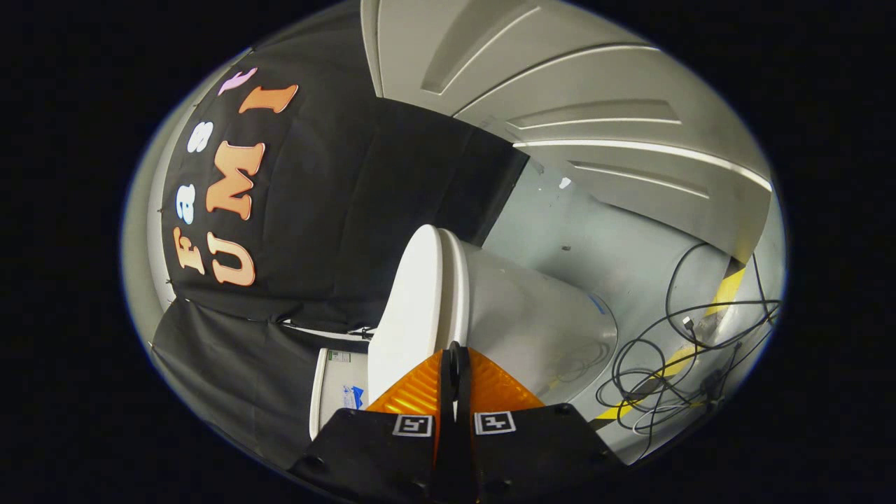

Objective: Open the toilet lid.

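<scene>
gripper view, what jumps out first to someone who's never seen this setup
The smooth white toilet lid stands out first, just ahead of the claw, whose fingers are pressed together at the lid's edge. Beside it sits the white toilet bowl body. Beyond that, a tangle of thin black and white cables sprawls over the grey floor.

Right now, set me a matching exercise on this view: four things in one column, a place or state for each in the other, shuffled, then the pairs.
Things
1. toilet lid
2. tool
3. loose cables
4. panelled door

Places or states
A. tangled on the floor beside the toilet base, over a yellow and black stripe
B. far beyond the toilet, past the black cloth wall
C. fingers nearly together at the lid's edge
D. white, just ahead of the fingers, lying against the seat

Pairs: 1-D, 2-C, 3-A, 4-B
</scene>
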Demonstrator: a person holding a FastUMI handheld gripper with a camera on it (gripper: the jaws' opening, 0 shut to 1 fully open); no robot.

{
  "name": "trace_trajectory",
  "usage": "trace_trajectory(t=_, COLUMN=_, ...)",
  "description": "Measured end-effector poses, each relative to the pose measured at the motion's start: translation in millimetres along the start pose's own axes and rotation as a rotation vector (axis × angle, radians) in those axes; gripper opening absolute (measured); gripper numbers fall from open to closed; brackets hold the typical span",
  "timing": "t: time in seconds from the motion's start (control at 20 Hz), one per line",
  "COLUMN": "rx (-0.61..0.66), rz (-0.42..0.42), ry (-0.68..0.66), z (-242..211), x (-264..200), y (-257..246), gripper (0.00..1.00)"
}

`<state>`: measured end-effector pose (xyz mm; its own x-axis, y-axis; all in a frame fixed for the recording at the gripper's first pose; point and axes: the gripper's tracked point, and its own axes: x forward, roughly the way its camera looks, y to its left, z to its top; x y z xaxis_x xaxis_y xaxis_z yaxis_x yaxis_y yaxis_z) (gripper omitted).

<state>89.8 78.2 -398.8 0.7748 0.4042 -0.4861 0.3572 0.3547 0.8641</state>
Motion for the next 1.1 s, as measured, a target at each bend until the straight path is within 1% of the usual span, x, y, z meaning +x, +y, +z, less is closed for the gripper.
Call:
trace_trajectory(t=0.1, rx=-0.029, rz=-0.015, ry=-0.006, z=0.3, x=1.2, y=2.6, gripper=0.08)
trace_trajectory(t=0.25, rx=-0.109, rz=-0.035, ry=-0.023, z=2.0, x=-2.9, y=10.4, gripper=0.08)
trace_trajectory(t=0.4, rx=-0.165, rz=-0.012, ry=-0.057, z=4.8, x=-9.9, y=29.5, gripper=0.08)
trace_trajectory(t=0.55, rx=-0.228, rz=-0.020, ry=-0.115, z=12.9, x=-7.4, y=42.7, gripper=0.08)
trace_trajectory(t=0.7, rx=-0.262, rz=-0.008, ry=-0.174, z=20.5, x=-9.6, y=64.3, gripper=0.08)
trace_trajectory(t=0.8, rx=-0.278, rz=-0.027, ry=-0.205, z=25.0, x=-8.2, y=73.3, gripper=0.08)
trace_trajectory(t=1.1, rx=-0.389, rz=-0.084, ry=-0.256, z=27.4, x=-12.9, y=107.3, gripper=0.08)
